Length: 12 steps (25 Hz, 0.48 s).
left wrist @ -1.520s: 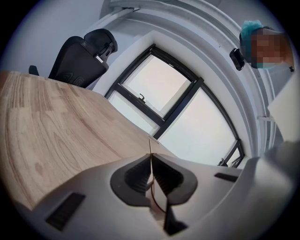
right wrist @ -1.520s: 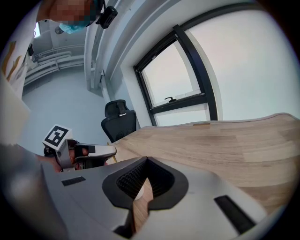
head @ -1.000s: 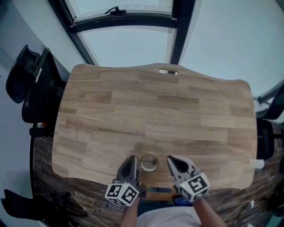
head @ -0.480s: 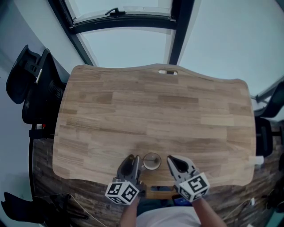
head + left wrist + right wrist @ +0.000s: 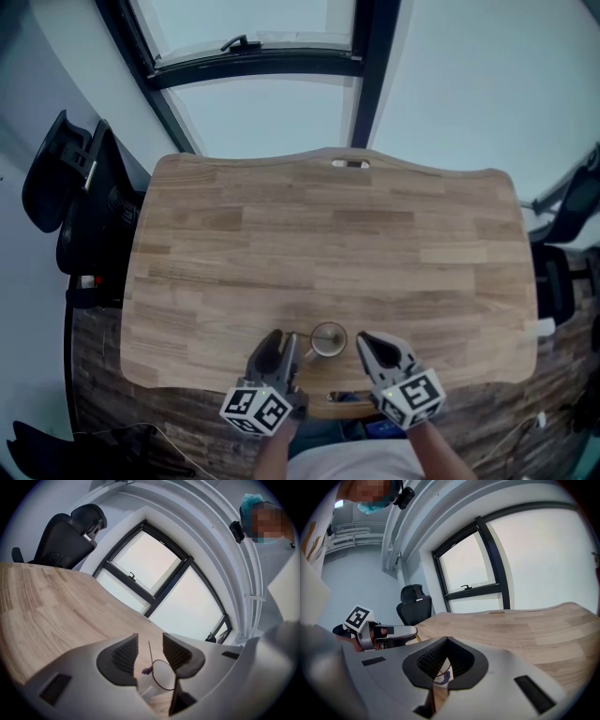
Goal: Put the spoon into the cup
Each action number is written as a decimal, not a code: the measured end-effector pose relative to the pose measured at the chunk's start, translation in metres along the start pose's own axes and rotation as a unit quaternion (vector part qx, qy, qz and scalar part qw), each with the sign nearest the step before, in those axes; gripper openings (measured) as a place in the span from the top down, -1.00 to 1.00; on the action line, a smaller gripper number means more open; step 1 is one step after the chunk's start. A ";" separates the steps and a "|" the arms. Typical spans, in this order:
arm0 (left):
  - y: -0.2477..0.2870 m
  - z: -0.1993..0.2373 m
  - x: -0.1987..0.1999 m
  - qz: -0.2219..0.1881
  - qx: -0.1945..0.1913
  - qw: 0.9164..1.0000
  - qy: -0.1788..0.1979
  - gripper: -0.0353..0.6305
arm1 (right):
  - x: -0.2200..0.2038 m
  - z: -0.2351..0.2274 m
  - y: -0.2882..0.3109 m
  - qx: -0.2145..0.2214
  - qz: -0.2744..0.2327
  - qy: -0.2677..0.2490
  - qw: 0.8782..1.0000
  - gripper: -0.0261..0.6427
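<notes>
A white cup stands near the wooden table's front edge, between my two grippers. In the left gripper view the spoon's thin handle rises out of the cup between the jaws. My left gripper has just been opening. Its pads stand apart on either side of the handle and do not touch it. My right gripper is just right of the cup with its jaw tips together; behind them I see the cup and nothing gripped.
A black office chair stands off the table's left side. Dark window frames run behind the far edge, where a cable slot is cut. In the right gripper view the left gripper lies level beside me.
The left gripper's jaws have spread from nearly shut to wide apart around the spoon handle. Both grippers have lifted slightly. The cup stays in place.
</notes>
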<state>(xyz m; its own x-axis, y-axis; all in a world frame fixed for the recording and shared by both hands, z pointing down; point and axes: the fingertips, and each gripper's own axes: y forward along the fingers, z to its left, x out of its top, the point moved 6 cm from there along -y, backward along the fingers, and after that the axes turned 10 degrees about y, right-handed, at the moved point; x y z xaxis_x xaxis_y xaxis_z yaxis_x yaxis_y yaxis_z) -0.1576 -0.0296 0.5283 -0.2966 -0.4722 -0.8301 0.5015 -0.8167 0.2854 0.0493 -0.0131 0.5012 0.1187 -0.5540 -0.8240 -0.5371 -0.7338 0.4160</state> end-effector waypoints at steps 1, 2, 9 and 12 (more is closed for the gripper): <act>-0.003 0.001 0.003 -0.003 0.000 1.000 0.003 0.46 | 0.001 0.003 -0.002 -0.002 -0.003 0.000 1.000 0.93; -0.006 0.002 0.007 -0.008 0.005 1.000 0.008 0.46 | 0.002 0.005 -0.004 -0.004 -0.006 -0.001 1.000 0.93; -0.031 -0.004 0.034 -0.065 0.022 0.997 0.041 0.46 | 0.006 0.019 -0.024 -0.023 -0.027 -0.009 0.999 0.93; -0.032 -0.009 0.038 -0.073 0.011 0.996 0.049 0.46 | 0.007 0.021 -0.031 -0.028 -0.037 -0.013 0.999 0.93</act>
<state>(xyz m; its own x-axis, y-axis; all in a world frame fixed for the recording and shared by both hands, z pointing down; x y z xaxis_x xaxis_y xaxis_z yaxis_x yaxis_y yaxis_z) -0.1776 -0.0184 0.4834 -0.2843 -0.3150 -0.9055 0.4403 -0.8819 0.1685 0.0489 0.0141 0.4749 0.1349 -0.4882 -0.8622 -0.4793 -0.7937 0.3745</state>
